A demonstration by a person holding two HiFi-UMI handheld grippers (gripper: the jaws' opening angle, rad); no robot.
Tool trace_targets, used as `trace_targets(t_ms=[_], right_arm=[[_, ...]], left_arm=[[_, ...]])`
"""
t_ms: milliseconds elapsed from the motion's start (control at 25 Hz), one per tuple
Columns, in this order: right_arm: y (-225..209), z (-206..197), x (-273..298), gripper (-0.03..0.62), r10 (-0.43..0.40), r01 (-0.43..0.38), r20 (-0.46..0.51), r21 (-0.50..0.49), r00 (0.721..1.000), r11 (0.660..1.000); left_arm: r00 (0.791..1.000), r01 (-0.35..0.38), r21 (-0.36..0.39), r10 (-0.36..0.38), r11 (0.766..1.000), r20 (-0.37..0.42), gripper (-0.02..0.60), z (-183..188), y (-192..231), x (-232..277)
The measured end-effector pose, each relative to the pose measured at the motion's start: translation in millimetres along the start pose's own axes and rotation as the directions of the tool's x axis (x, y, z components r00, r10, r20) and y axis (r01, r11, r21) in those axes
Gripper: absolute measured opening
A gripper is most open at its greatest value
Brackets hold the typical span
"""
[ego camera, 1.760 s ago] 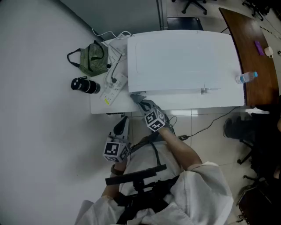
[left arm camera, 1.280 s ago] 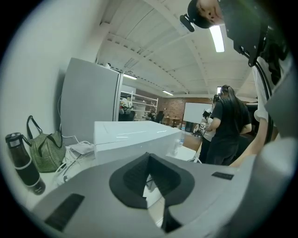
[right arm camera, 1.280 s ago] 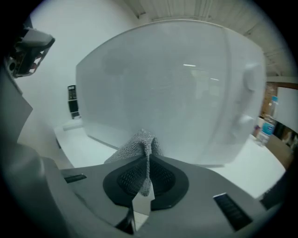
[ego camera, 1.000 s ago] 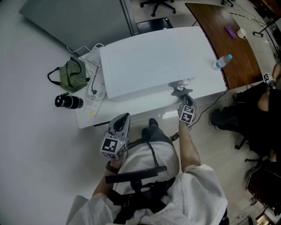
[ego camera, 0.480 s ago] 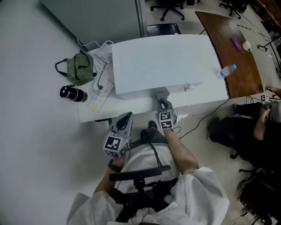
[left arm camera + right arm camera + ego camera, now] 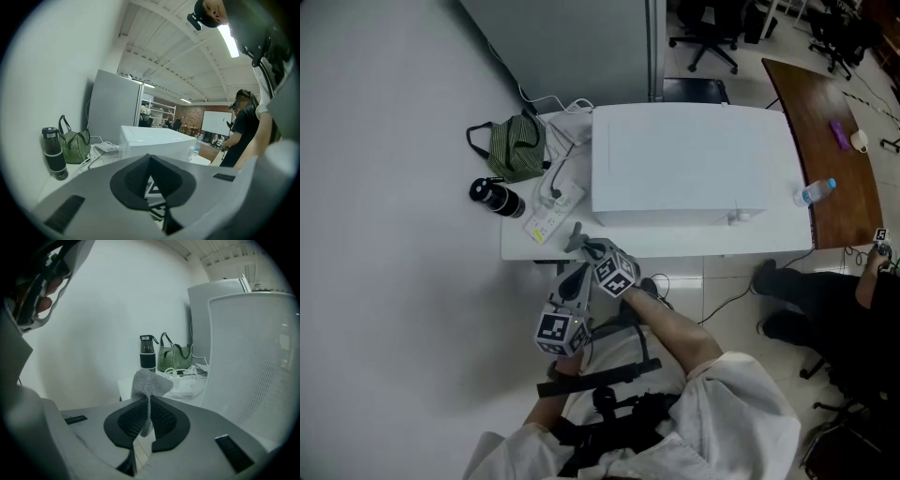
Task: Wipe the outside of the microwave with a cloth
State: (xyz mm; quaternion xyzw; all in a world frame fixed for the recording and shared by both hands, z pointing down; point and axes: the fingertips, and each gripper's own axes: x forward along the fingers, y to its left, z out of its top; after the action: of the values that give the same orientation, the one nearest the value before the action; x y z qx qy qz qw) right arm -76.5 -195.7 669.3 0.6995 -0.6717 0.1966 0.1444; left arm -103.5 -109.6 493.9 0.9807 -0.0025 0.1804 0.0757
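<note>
Cloth: the grey cloth point(image 6: 149, 383) is pinched in your right hand-held gripper point(image 6: 149, 404), at the microwave's near left corner. Only a narrow fold sits between the jaws, so a hard drag could pull it free.
Microwave: the white microwave point(image 6: 684, 159) stands mid-desk, its left side just right of the cloth. I cannot tell if they touch. If the cloth bunches, the bare jaw tips may scrape the panel.
Left hand-held gripper: your left hand-held gripper point(image 6: 150, 161) has its jaws together on nothing. It is low and just beside the right one, so the two could knock.
Desk: the power strip point(image 6: 551, 211) and its cables point(image 6: 553, 169) lie on the desk point(image 6: 675, 242) just left of the microwave. A sweep towards the far side could snag them.
Bottle: the black bottle point(image 6: 495, 198) stands further left. A wide swing could tip it.
</note>
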Motion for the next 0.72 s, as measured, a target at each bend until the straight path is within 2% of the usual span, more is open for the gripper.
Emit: trace_targets(t_ms=[80,240,400,480,560,600,640,720], right_arm=[[-11.1,5.0,0.2,0.014,-0.033,0.033,0.011,0.020,0.999,0.999],[-66.4,-9.7,-30.3,0.014,-0.194,0.189,0.023,0.135,0.981,0.973],[-117.4,-32.3,-87.5,0.014,-0.323,0.314,0.019,0.183,0.946,0.931],[-141.4,-48.8,-124.6,0.014,-0.403,0.392,0.010,0.215,0.915,0.894],[-166.8,-69.9,-167.7,0.014,-0.501,0.485,-0.010,0.272,0.865,0.831],[-180.3,-82.3,-192.2,0.014,-0.556,0.536,-0.026,0.307,0.831,0.787],[-194.5,-96.5,-219.2,0.014,-0.613,0.589,-0.046,0.342,0.789,0.732],[-223.5,-132.1,-279.3,0.014,-0.724,0.691,-0.100,0.411,0.683,0.595]], left_arm=[[1.000,-0.013,-0.006,0.013,1.000,-0.001,0.032,0.3,3.1,-2.8],[1.000,-0.008,-0.006,0.007,1.000,-0.005,0.032,0.7,4.7,2.7],[0.999,0.044,-0.009,-0.044,0.999,-0.007,0.032,1.7,-5.0,22.2],[0.996,0.084,0.001,-0.084,0.996,-0.012,0.032,2.2,-14.7,34.3],[0.992,0.128,0.015,-0.127,0.992,-0.016,0.032,3.3,-26.1,46.4],[0.989,0.150,0.020,-0.149,0.989,-0.018,0.032,4.1,-32.5,52.2],[0.985,0.173,0.026,-0.172,0.985,-0.021,0.032,5.6,-39.2,57.6],[0.976,0.219,0.039,-0.218,0.975,-0.026,0.032,9.2,-52.9,66.5]])
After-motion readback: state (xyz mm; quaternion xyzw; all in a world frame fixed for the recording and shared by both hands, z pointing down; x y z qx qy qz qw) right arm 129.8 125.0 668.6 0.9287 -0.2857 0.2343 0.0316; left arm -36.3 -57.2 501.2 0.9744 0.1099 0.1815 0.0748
